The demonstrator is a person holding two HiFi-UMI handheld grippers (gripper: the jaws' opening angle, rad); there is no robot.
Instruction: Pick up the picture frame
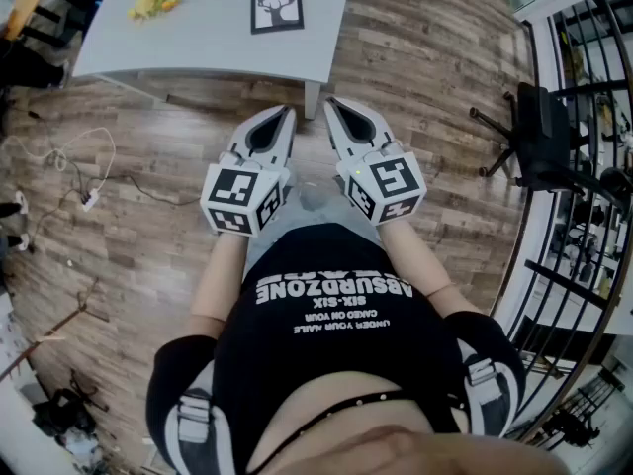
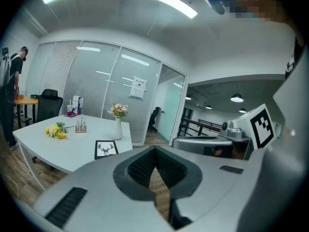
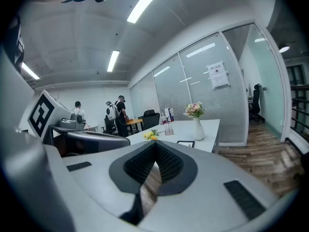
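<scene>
Deer-print picture frame [image 1: 277,6] lies flat on white tabletop [image 1: 213,28], well ahead; left claw [image 1: 288,113] and right claw [image 1: 330,103] both closed together, empty; best to step closer, spread one claw, pinch the frame's near edge.

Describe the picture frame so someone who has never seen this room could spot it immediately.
Find the pale grey table that stands on the wood floor. The picture frame lies flat on it, right of the loose yellow flowers as the head view shows it. It is the only black-bordered rectangle there, showing a black deer head on white.
</scene>
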